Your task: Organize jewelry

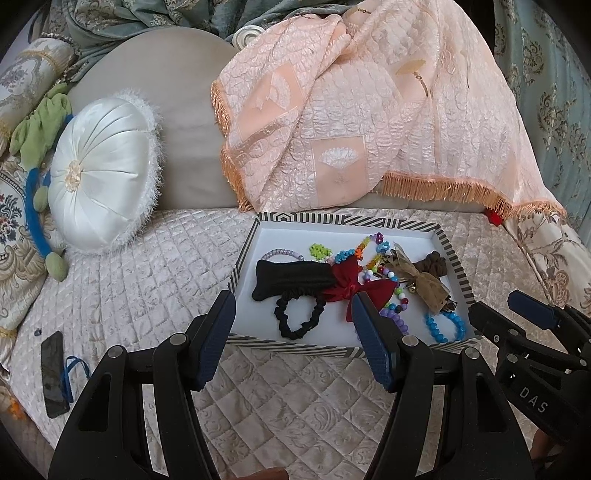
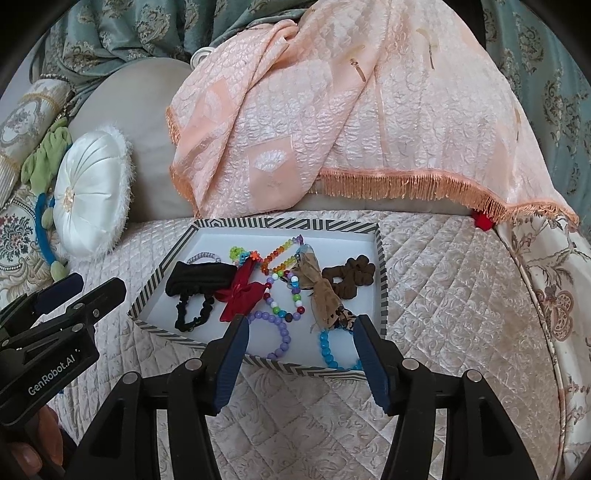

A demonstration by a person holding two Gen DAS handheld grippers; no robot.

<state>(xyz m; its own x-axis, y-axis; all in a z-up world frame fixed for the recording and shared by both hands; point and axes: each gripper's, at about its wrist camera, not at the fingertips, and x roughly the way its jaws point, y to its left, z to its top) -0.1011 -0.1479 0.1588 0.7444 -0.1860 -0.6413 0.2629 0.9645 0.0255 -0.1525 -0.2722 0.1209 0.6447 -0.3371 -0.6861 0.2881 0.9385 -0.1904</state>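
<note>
While both tongs (image 1: pixel 293 314) (image 2: pixel 299 332) gape empty, glossy beads (image 2: pixel 279 332) fill the striped tray (image 2: pixel 147 295).

You are working in a home, in a bedroom or a sitting room: you face a quilted cream bedspread (image 1: pixel 155 280) with a padded grey headboard or backrest (image 1: pixel 184 147) rising behind it. A round white satin cushion (image 1: pixel 103 173) leans against it, a peach fringed throw (image 1: pixel 369 110) hangs over it, and teal damask curtains (image 2: pixel 147 29) close the background. A floral upholstered cushion (image 1: pixel 14 206) sits at your left, and a dark phone (image 1: pixel 53 373) lies on the spread
</note>
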